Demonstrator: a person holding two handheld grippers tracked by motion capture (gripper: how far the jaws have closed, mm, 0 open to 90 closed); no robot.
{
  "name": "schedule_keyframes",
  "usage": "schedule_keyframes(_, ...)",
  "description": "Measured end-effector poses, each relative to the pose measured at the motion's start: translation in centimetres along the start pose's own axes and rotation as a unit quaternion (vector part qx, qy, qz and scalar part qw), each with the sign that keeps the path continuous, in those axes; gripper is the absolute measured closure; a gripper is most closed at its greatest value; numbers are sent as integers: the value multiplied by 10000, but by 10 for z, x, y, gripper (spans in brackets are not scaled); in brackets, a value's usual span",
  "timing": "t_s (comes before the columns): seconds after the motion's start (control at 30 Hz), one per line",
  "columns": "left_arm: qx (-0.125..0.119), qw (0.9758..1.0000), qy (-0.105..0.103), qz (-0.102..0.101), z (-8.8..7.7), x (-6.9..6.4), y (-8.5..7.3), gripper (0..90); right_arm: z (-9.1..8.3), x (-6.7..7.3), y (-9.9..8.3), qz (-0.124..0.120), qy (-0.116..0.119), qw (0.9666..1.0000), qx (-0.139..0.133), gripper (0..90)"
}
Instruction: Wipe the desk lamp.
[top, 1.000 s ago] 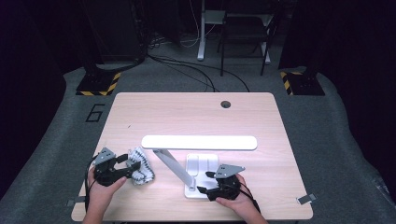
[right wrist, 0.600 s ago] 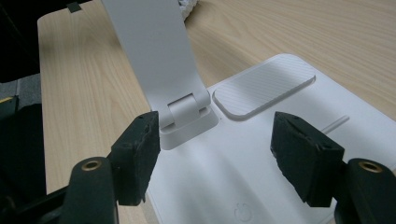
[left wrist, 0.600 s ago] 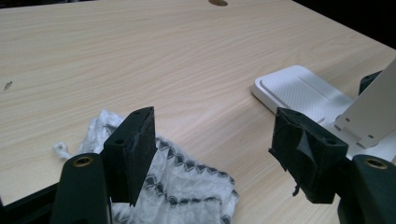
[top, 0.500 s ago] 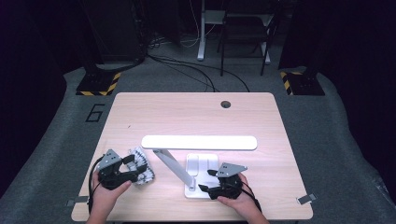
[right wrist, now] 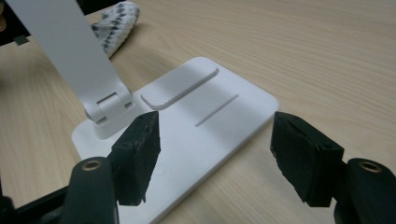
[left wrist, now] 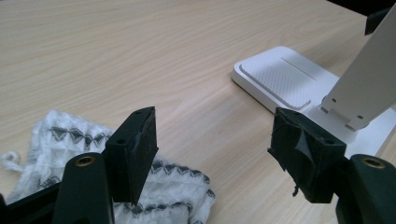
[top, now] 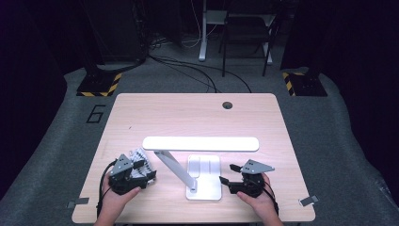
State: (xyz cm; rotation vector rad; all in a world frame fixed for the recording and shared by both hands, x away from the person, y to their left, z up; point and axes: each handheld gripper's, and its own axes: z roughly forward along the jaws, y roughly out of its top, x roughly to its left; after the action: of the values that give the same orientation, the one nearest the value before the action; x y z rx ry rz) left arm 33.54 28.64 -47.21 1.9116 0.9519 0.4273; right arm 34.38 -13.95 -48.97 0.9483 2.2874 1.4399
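Cloth (top: pixel 140 165), white with a dark zigzag pattern, lay crumpled in the lower left of the high view, right under the left hand-held gripper (top: pixel 147 170). In the left gripper view the cloth (left wrist: pixel 60 154) sat at the bottom left, beneath and behind the left-hand jaw, touching the tabletop (left wrist: pixel 116 60); whether the jaw pressed on it, I couldn't tell. That gripper's jaws stood wide apart with nothing between them. Just beside it, towards the centre of the high view, the white desk lamp (top: pixel 202 181) stood on its flat base, its slanted arm rising between the two grippers and the long light bar crossing mid-frame. The right hand-held gripper (top: pixel 227 175) sat at the lower right of that view, jaws also spread wide and empty, poised over the near corner of the lamp base (right wrist: pixel 210 121). In the right gripper view the cloth (right wrist: pixel 114 23) peeked out at the upper left, behind the lamp arm.
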Motion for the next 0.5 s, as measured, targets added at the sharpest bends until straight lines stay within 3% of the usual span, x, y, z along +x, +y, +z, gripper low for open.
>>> schedule_keyframes(0.17,114,9999,-101,46,6,-6,-7,315,-10,-7,-5,141,-188,9997,-42,333)
schedule_keyframes(0.23,172,9996,-158,168,8,-11,-10,315,-12,-9,-6,223,-370,9990,-63,334)
schedule_keyframes(0.33,201,9993,-199,240,8,-13,-12,315,-14,-9,-8,155,-445,9989,17,335)
schedule_keyframes(0.5,229,9992,-260,176,9,-15,-15,316,-11,-7,-11,99,-588,9981,165,336)
